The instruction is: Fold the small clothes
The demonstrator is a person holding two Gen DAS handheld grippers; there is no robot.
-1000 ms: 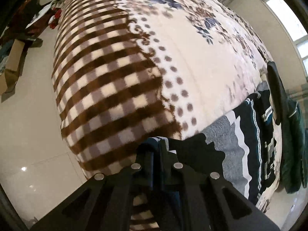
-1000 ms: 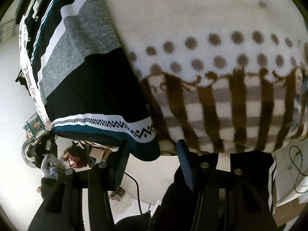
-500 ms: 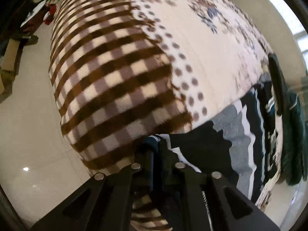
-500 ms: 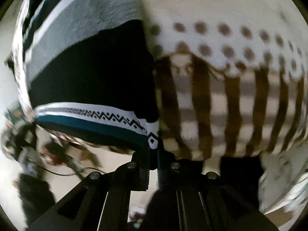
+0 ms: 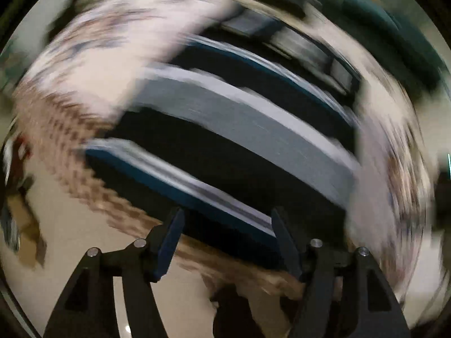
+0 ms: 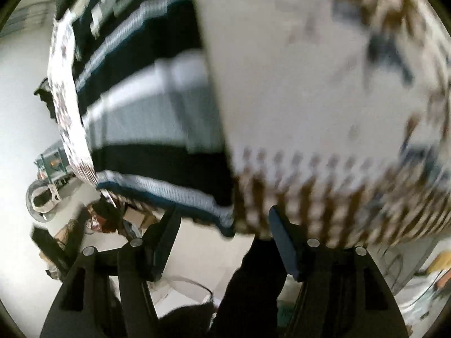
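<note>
A small knitted garment (image 5: 239,129) with black, grey, white and teal stripes lies spread on the fleece blanket (image 5: 93,64). The left wrist view is badly blurred. My left gripper (image 5: 228,225) hangs over the garment's teal hem, its jaws opening with nothing pressed between them. In the right wrist view the same garment (image 6: 157,129) lies at the left on the blanket (image 6: 296,84). My right gripper (image 6: 225,225) is just off the hem's corner, its jaws also opening, and the pads do not touch the cloth.
The blanket's brown checked border hangs over the bed's edge above a pale tiled floor (image 5: 84,239). A dark green garment (image 5: 394,36) lies beyond the striped one. A person's dark trouser leg (image 6: 253,281) stands below my right gripper, with clutter (image 6: 42,197) on the floor at the left.
Half a second ago both grippers were shut on the hem's corners; both have let go and stand open. The left one swung and rolled over the garment. The right one lifted back.
</note>
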